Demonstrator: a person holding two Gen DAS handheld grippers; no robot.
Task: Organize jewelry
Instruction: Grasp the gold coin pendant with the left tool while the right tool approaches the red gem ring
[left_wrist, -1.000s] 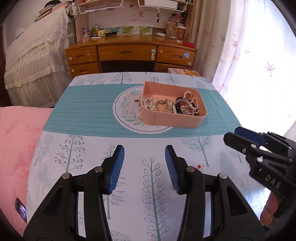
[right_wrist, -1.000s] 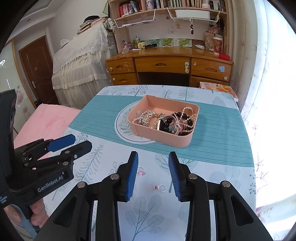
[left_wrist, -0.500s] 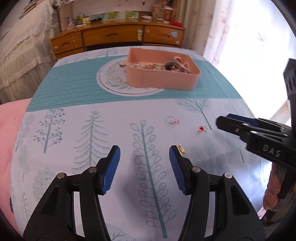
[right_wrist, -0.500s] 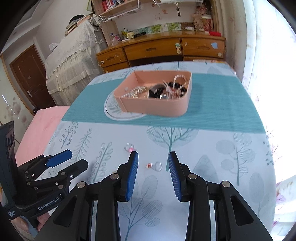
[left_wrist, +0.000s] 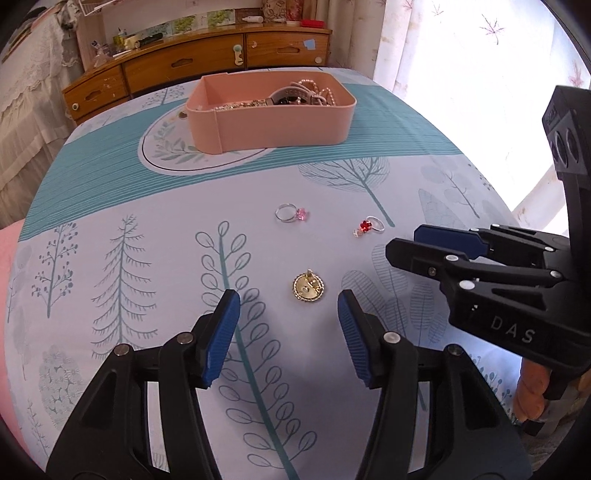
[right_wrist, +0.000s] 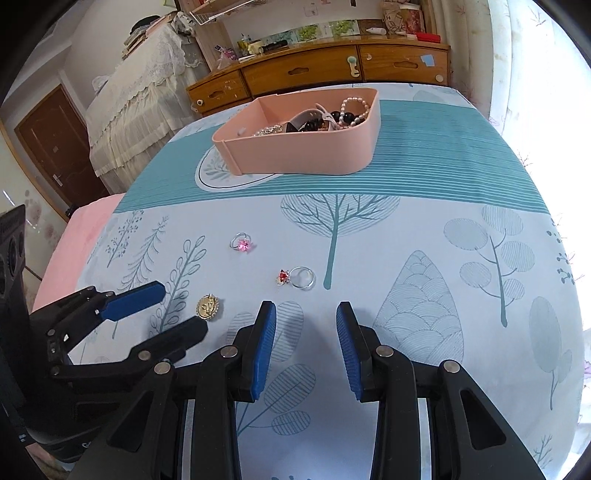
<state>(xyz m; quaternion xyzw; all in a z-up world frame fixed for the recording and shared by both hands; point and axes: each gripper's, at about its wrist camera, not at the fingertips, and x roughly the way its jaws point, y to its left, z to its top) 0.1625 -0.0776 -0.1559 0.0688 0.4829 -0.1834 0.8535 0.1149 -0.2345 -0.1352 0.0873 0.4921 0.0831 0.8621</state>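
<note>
Gold is what sits nearest the left gripper (left_wrist: 288, 314): a round medallion (left_wrist: 308, 287) lies flat on the tablecloth (left_wrist: 147, 229), just ahead of the blue pads and a little toward the right-hand one. The jaws stand apart with nothing between them. Being a disc, it has no long axis to line up with; I judge the coming move turns only on centring the gap over it and coming down.

Just past the right gripper (right_wrist: 306, 314), whose jaws also stand apart and empty, lies the red ring (right_wrist: 297, 277), stone end to the left and band to the right, so its length runs across the gap, and it sits slightly left of centre. The right hand is plainly the nearer one for it.

Farther out, between the two lines of approach, is the pink ring (left_wrist: 291, 213), near neither tool.

Well beyond, on the teal stripe, stands the pink box (left_wrist: 273, 125), already holding beads and chains.
</note>
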